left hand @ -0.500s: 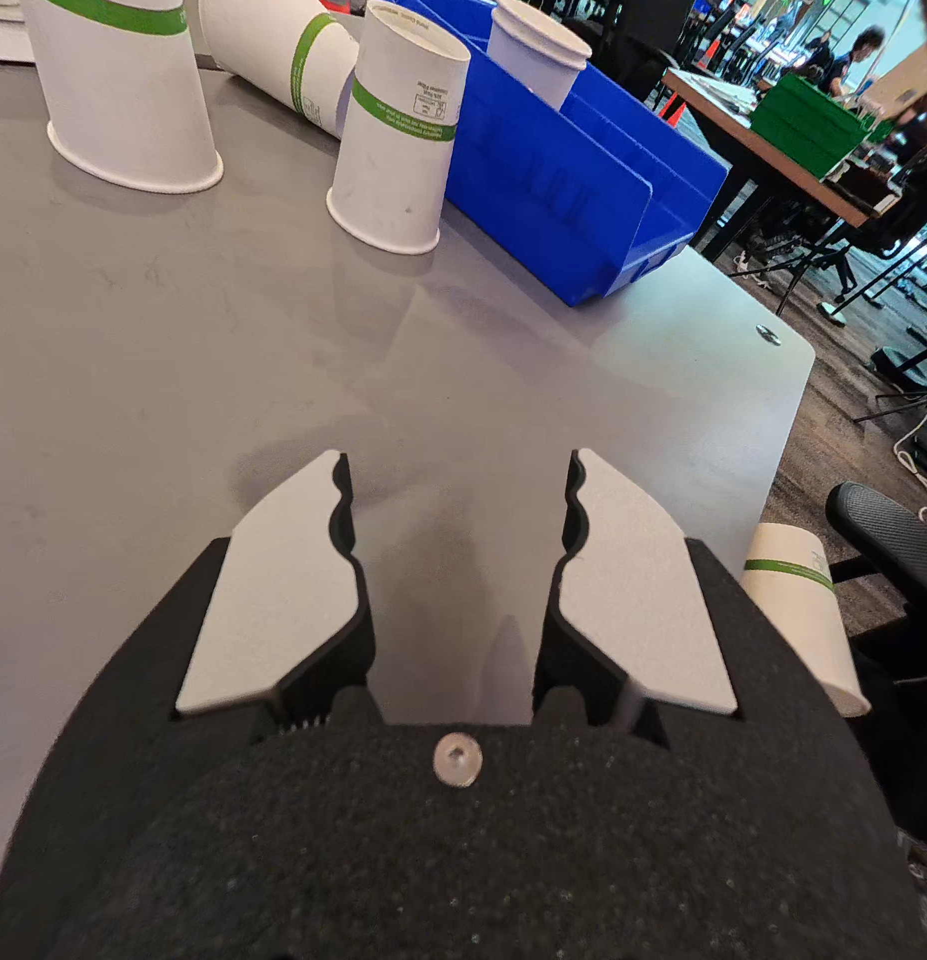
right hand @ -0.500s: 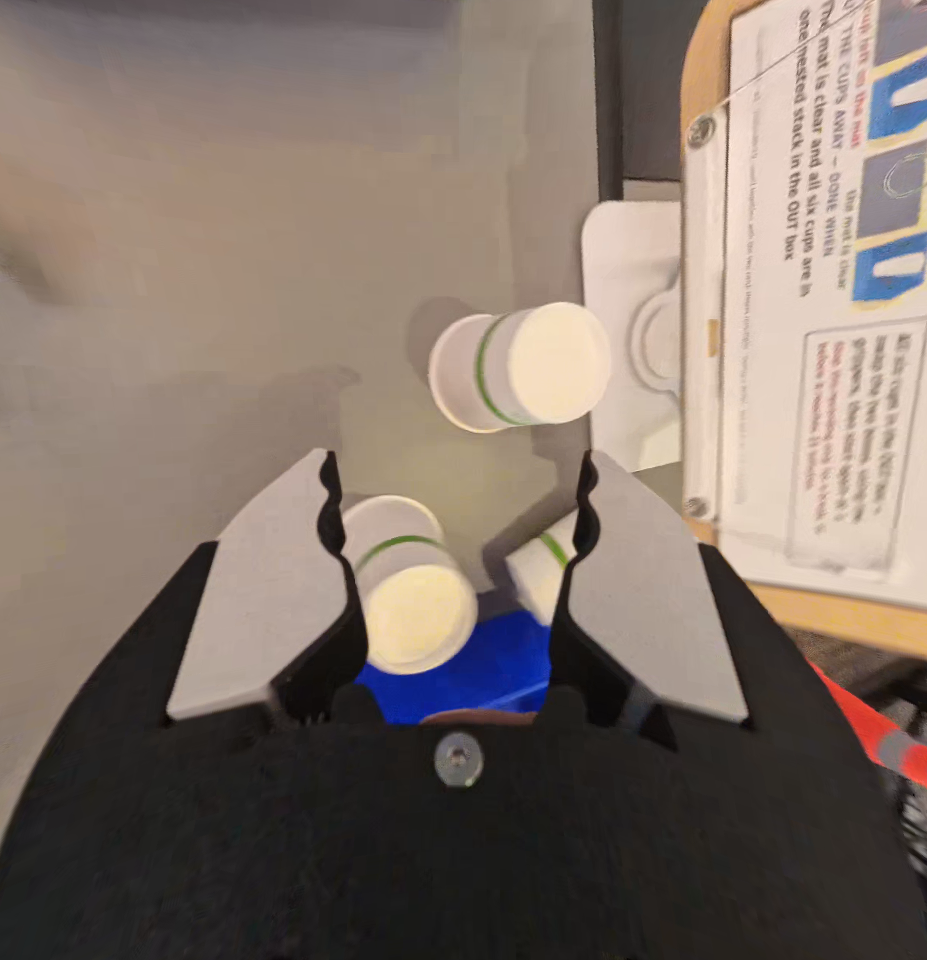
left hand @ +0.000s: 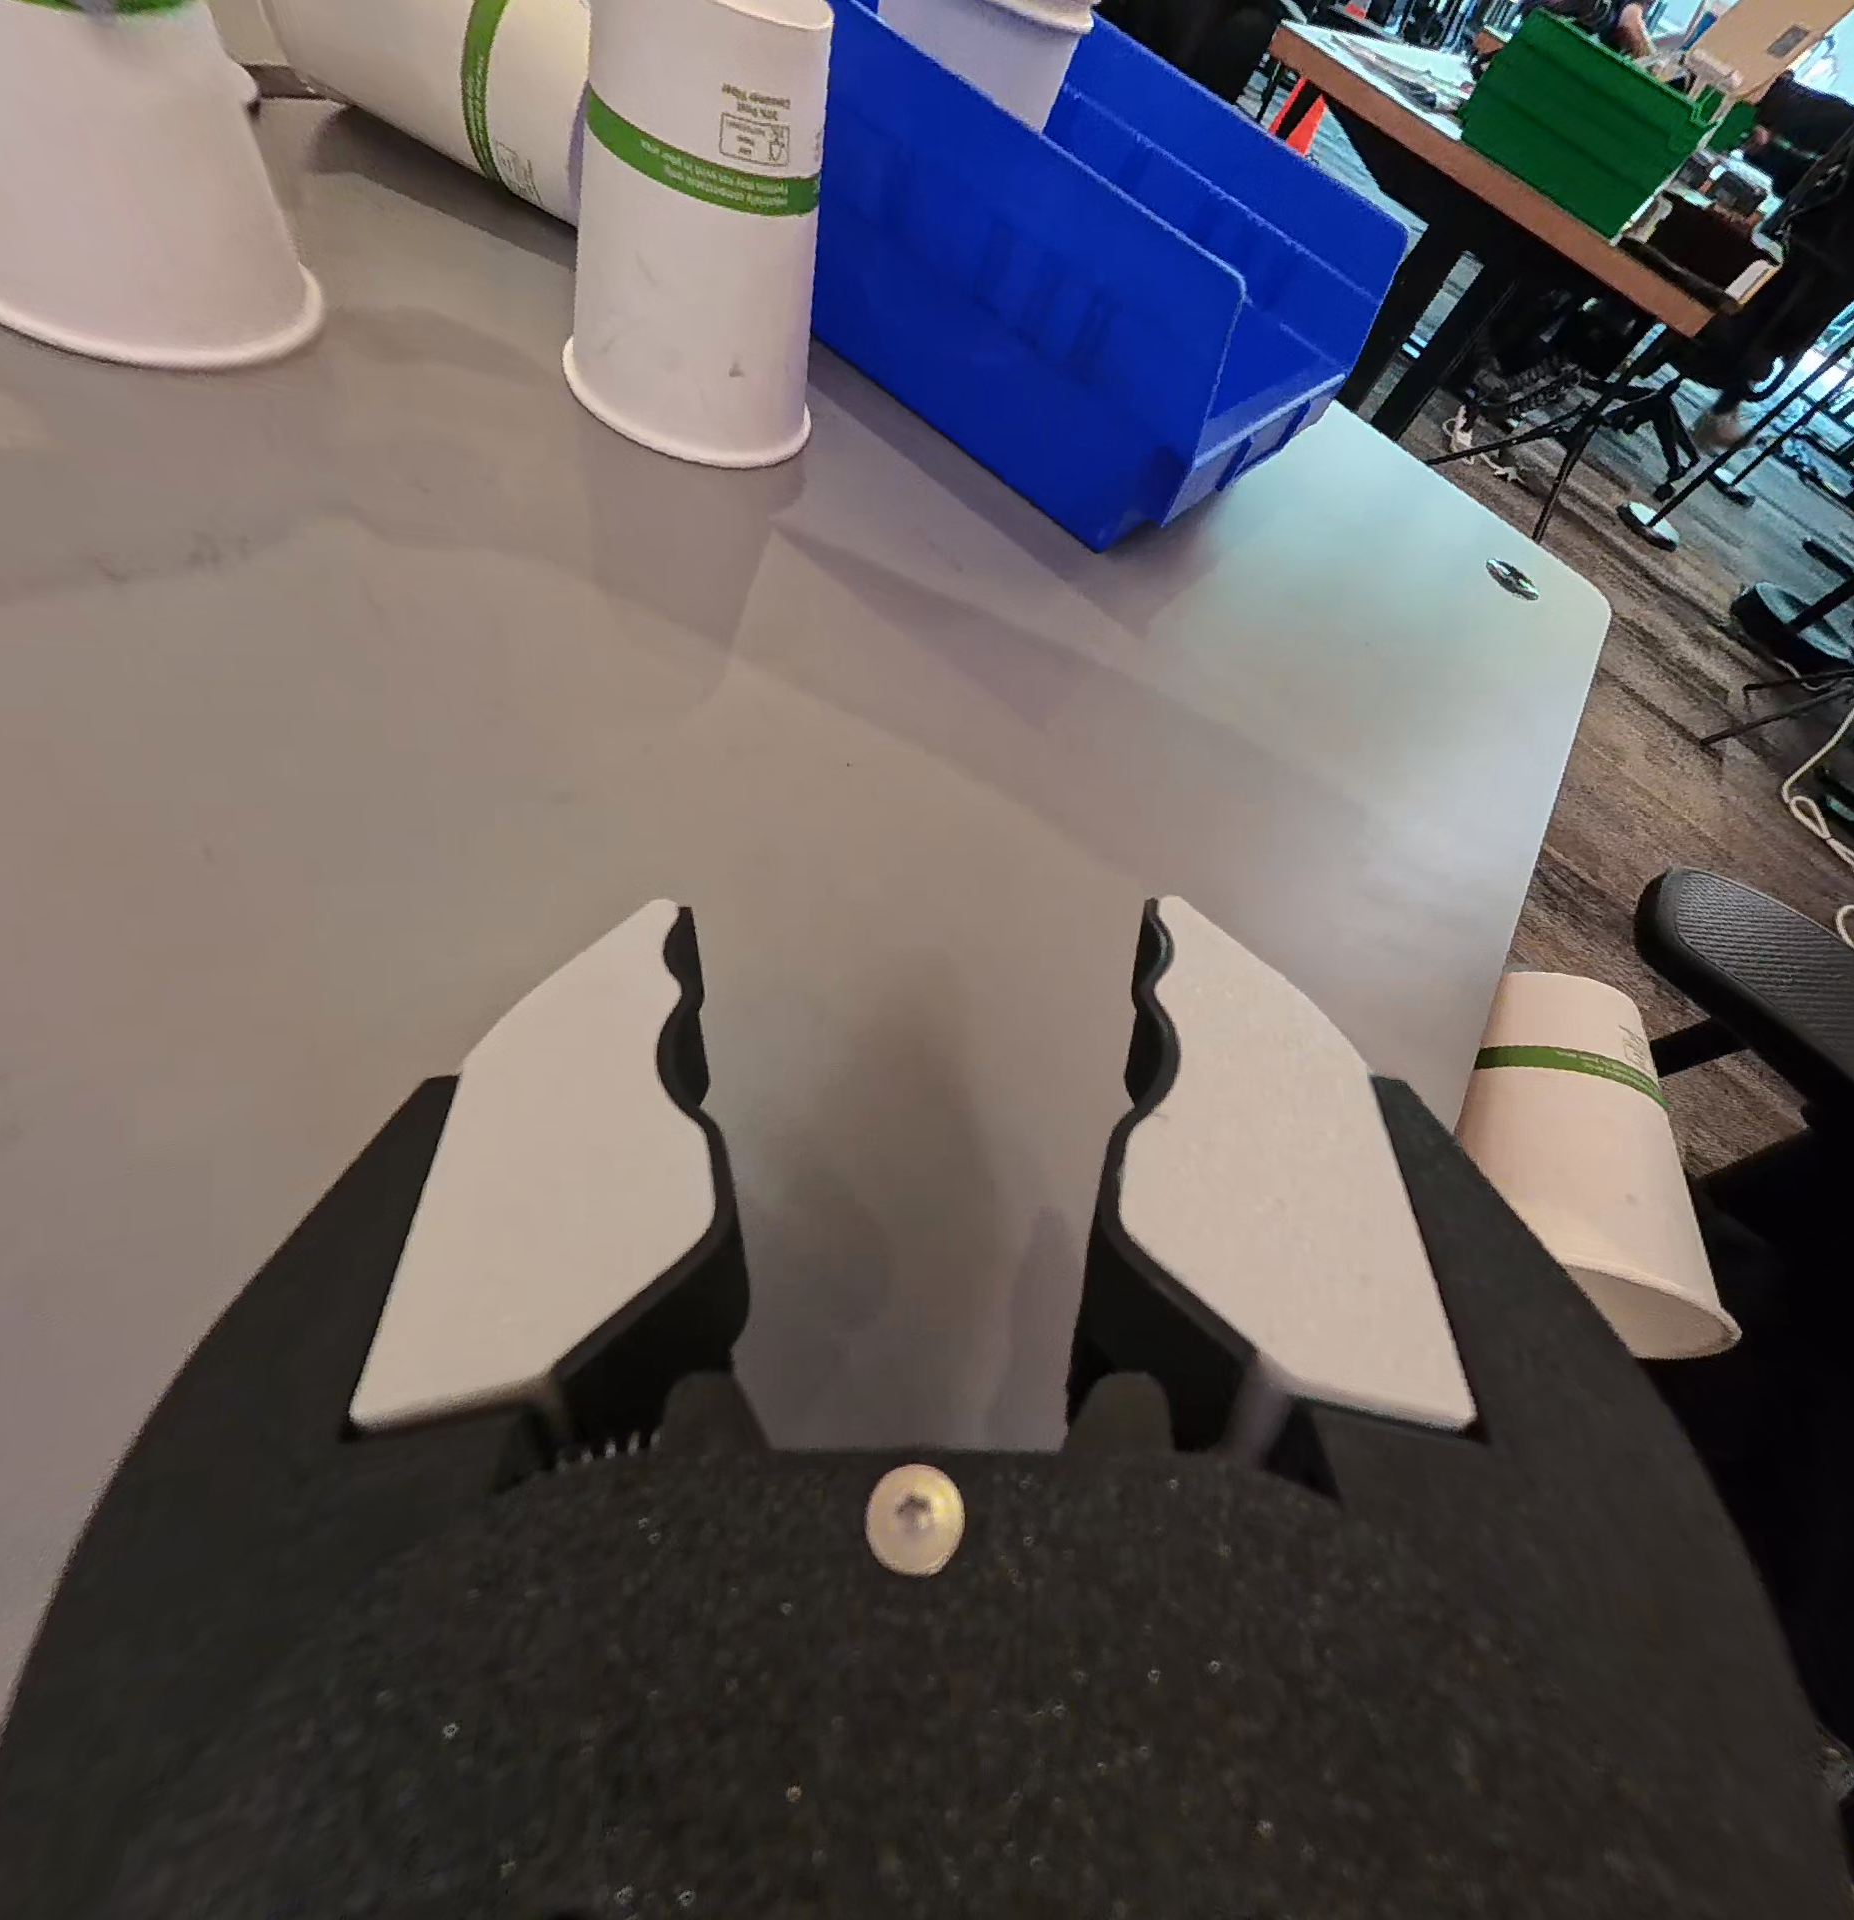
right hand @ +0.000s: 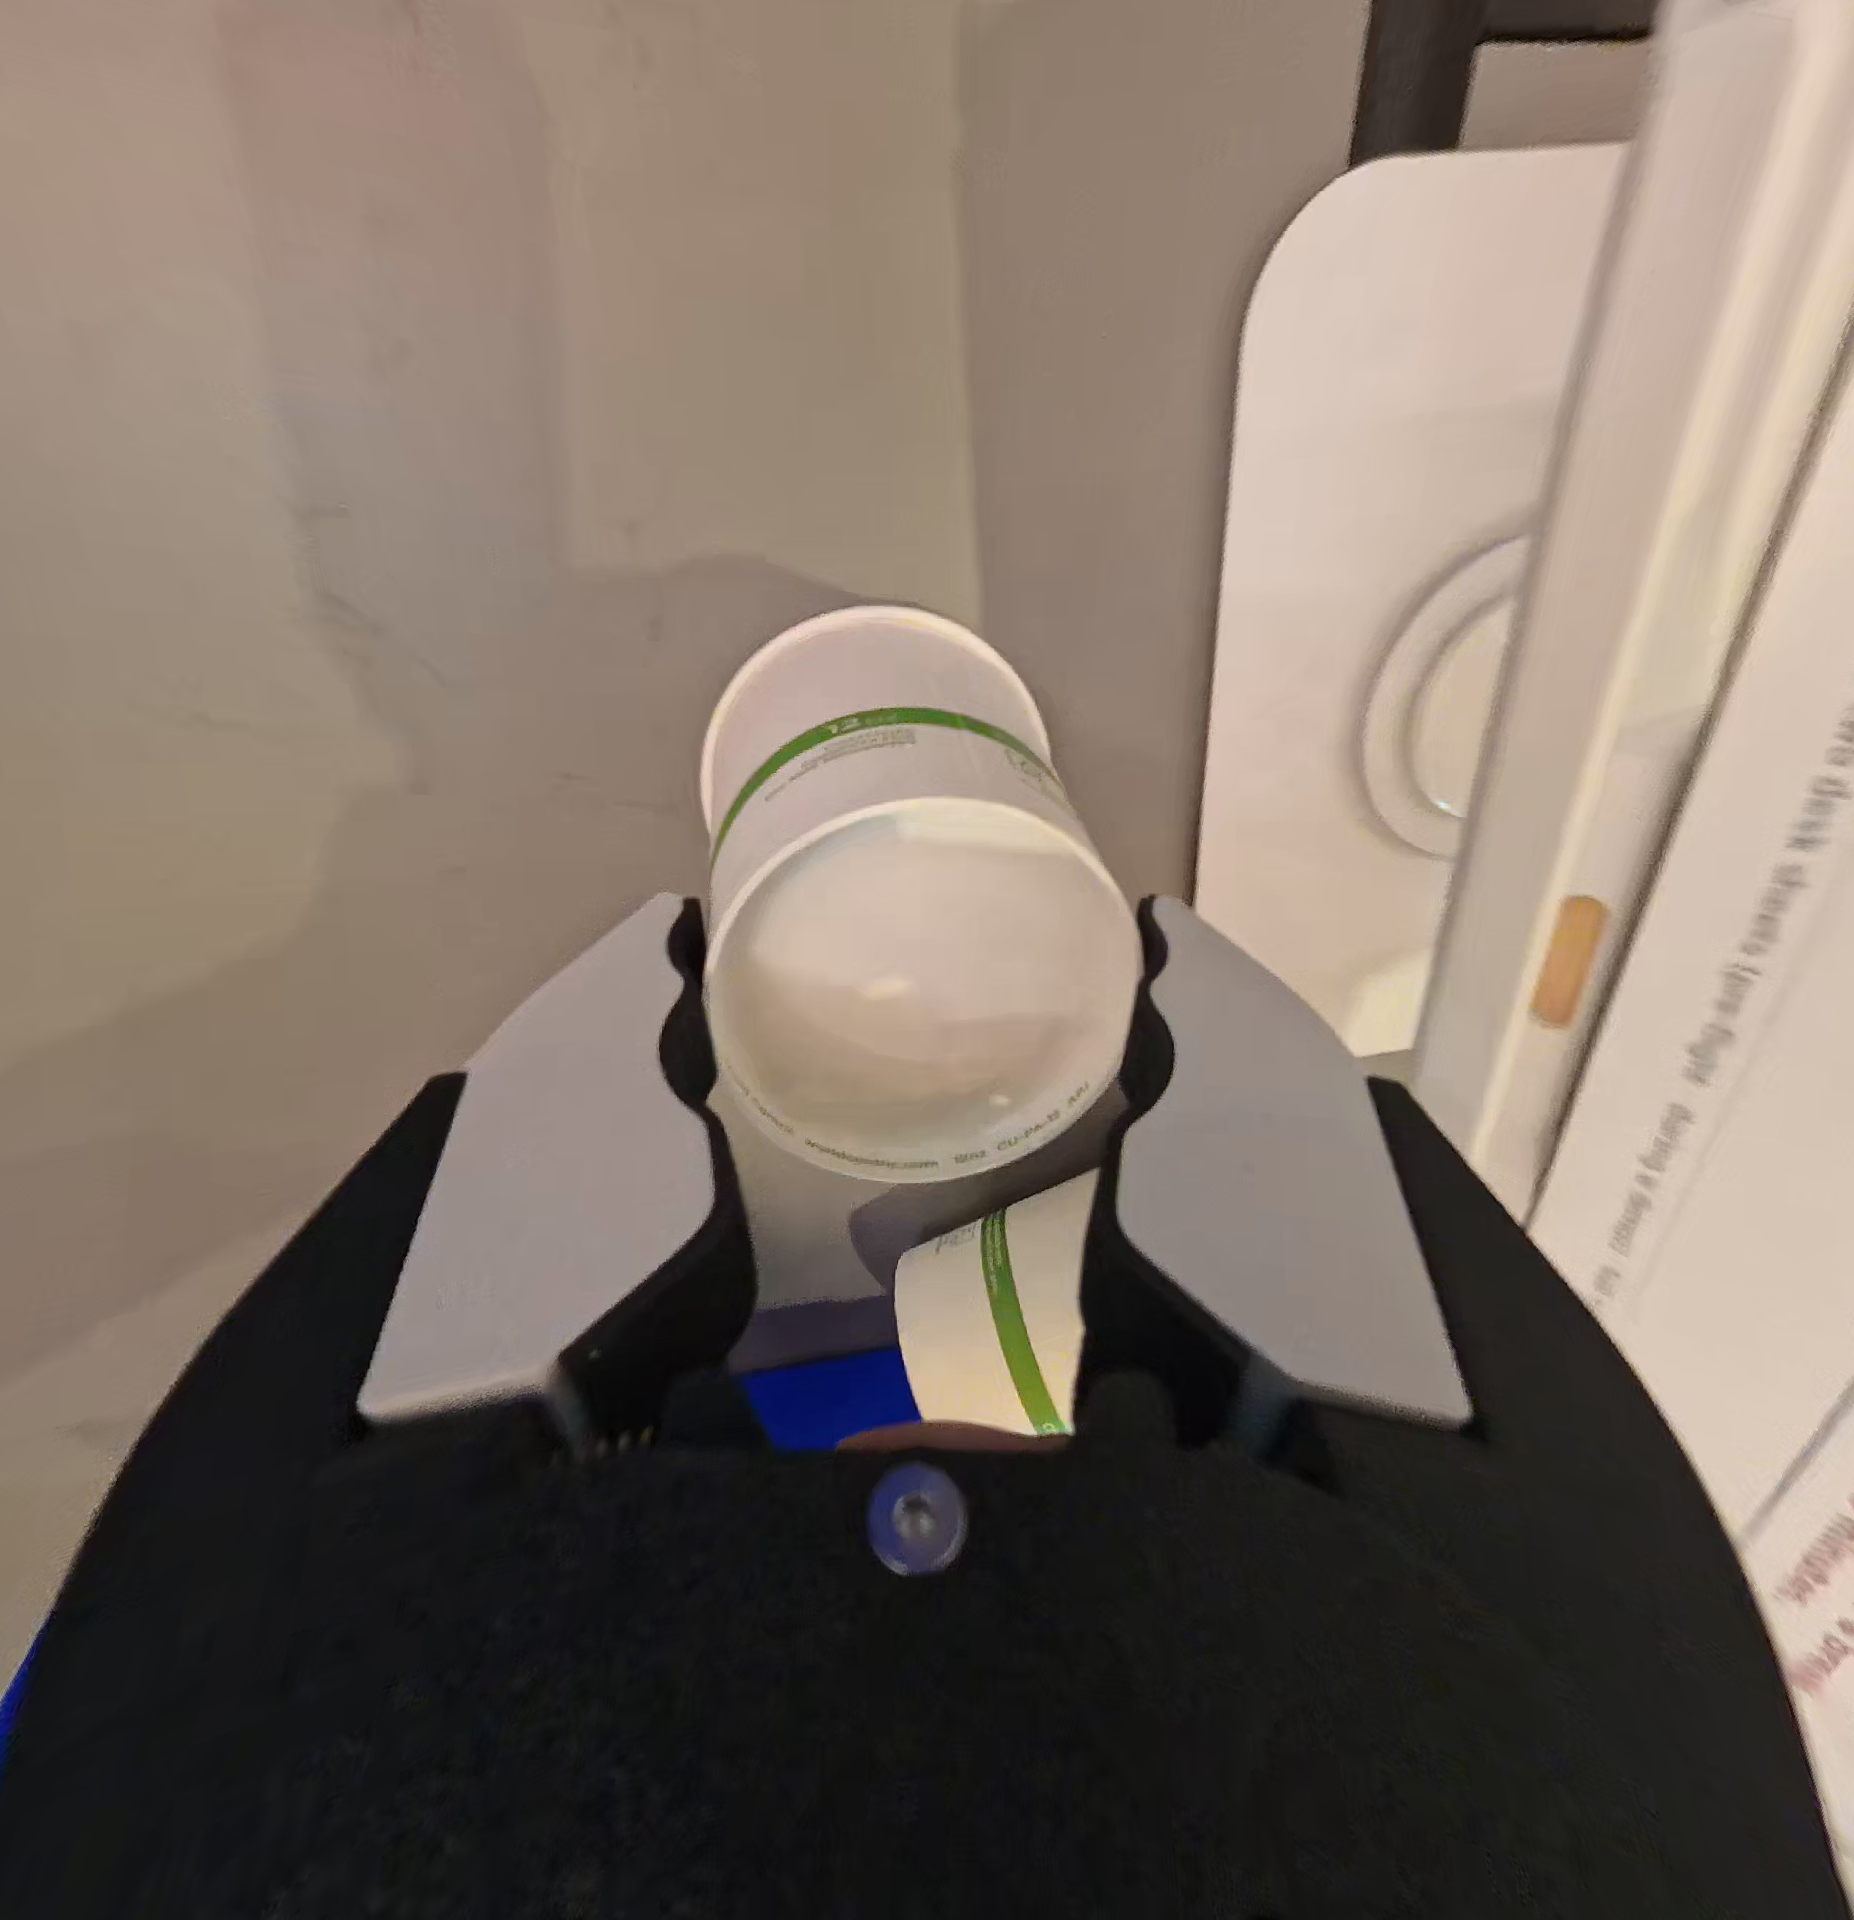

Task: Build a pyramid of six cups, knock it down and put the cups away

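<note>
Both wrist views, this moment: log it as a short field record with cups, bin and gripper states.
left gripper: open, empty, above bare grey table
right gripper: open, straddling the base of an upside-down cup; contact unclear
cups on table: two upside down, one on its side
blue bin: holds at least one cup
off the table: one cup past the edge, by a black chair
</note>
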`<act>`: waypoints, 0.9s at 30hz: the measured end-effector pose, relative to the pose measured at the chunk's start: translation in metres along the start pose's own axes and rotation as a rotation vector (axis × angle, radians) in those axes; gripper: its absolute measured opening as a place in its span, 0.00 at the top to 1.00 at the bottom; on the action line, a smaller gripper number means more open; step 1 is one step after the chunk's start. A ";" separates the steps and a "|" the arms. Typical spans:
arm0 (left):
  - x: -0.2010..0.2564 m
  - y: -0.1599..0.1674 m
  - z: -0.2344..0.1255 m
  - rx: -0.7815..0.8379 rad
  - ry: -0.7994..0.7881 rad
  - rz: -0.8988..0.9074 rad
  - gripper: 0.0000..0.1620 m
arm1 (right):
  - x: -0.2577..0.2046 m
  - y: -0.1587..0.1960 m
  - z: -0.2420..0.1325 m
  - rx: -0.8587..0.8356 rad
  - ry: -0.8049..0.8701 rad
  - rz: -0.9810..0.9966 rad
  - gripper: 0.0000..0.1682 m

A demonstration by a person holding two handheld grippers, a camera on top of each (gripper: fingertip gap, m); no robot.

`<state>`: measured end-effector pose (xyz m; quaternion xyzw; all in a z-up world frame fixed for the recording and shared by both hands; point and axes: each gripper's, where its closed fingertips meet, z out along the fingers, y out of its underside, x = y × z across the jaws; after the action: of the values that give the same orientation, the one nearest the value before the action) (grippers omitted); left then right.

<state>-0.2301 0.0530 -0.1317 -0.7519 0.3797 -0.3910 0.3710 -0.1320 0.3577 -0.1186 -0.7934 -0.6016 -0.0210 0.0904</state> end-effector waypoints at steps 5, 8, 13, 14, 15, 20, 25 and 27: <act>-0.001 -0.003 -0.002 0.007 0.001 0.002 0.52 | -0.008 -0.012 -0.052 0.249 0.019 0.083 0.54; -0.001 -0.012 -0.008 0.040 0.020 0.009 0.53 | -0.029 -0.013 -0.099 0.514 0.017 0.161 0.54; -0.001 -0.073 -0.031 0.167 0.138 0.132 0.57 | -0.096 0.002 -0.169 1.022 -0.078 0.302 0.54; -0.004 -0.089 -0.035 0.199 0.152 0.122 0.57 | -0.111 0.006 -0.175 1.099 -0.099 0.327 0.54; -0.006 -0.105 -0.039 0.237 0.184 0.096 0.58 | -0.125 0.009 -0.180 1.163 -0.120 0.351 0.54; -0.004 -0.152 -0.040 0.293 0.328 0.045 0.59 | -0.183 0.021 -0.195 1.420 -0.218 0.469 0.55; 0.019 -0.153 -0.031 0.283 0.417 0.128 0.78 | -0.218 0.025 -0.183 1.430 -0.215 0.501 0.54; 0.032 -0.145 -0.029 0.242 0.473 0.168 0.97 | -0.222 0.032 -0.179 1.436 -0.201 0.521 0.55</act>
<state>-0.2015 0.0815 0.0139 -0.5557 0.4674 -0.5658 0.3906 -0.1485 0.1083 0.0222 -0.6542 -0.2668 0.4687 0.5302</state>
